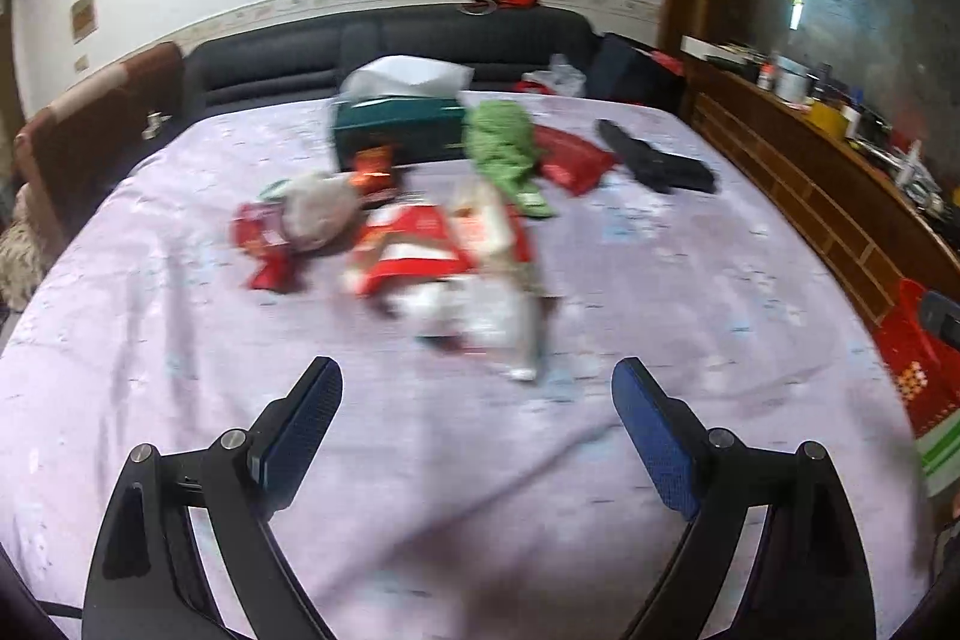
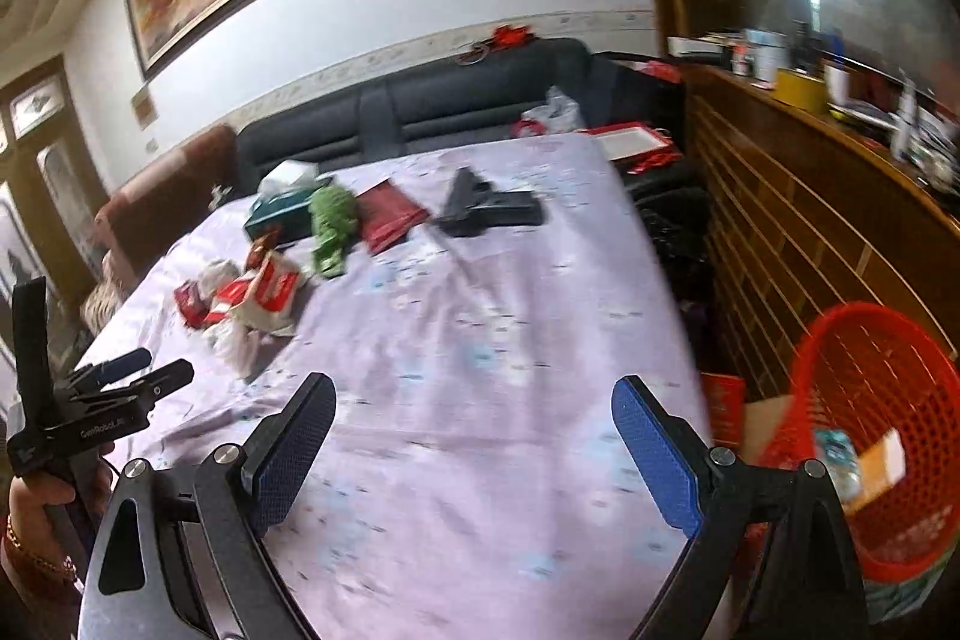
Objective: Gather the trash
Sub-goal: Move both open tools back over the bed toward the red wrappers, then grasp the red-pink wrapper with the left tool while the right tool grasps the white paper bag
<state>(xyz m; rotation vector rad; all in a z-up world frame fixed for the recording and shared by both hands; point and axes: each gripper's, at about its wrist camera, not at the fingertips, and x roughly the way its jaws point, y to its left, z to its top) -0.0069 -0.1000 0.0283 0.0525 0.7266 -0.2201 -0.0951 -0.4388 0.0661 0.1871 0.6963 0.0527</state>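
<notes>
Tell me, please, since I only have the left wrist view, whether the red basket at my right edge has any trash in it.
Observer: Yes, the red basket holds a teal packet and an orange-and-white card.
Operator: Thank you. Is the right gripper carrying anything?
Observer: No, the right gripper has its jaws wide apart over the lilac cloth, with nothing between them.

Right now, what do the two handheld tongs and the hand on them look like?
Both tongs, left and right, have black angular frames, silver pivot pins and blue textured pads. The left one's body carries white lettering. The left hand wears a gold-coloured bracelet.
</notes>
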